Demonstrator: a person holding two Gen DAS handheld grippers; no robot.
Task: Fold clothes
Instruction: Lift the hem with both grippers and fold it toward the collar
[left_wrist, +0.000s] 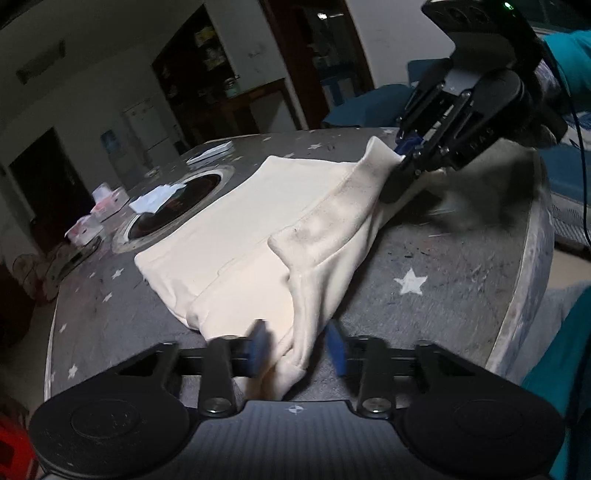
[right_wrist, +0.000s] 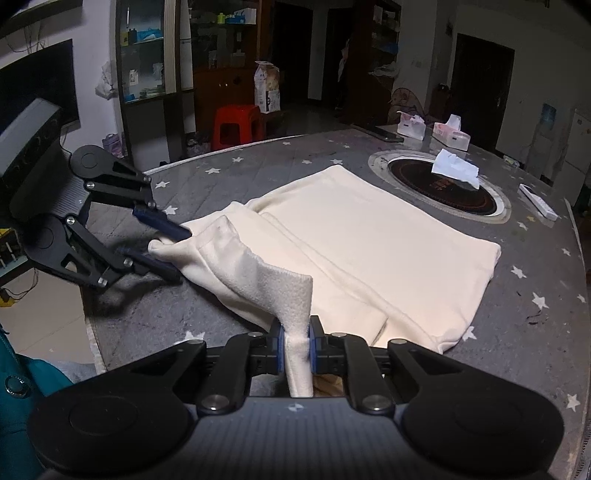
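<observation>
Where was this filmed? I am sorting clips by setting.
Most likely a home dining or living room: a round table with a built-in cooktop, tissue boxes, a red plastic stool and glass-fronted cabinets.

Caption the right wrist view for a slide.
Right gripper pinches the cream garment's near edge on the starry grey table.
</observation>
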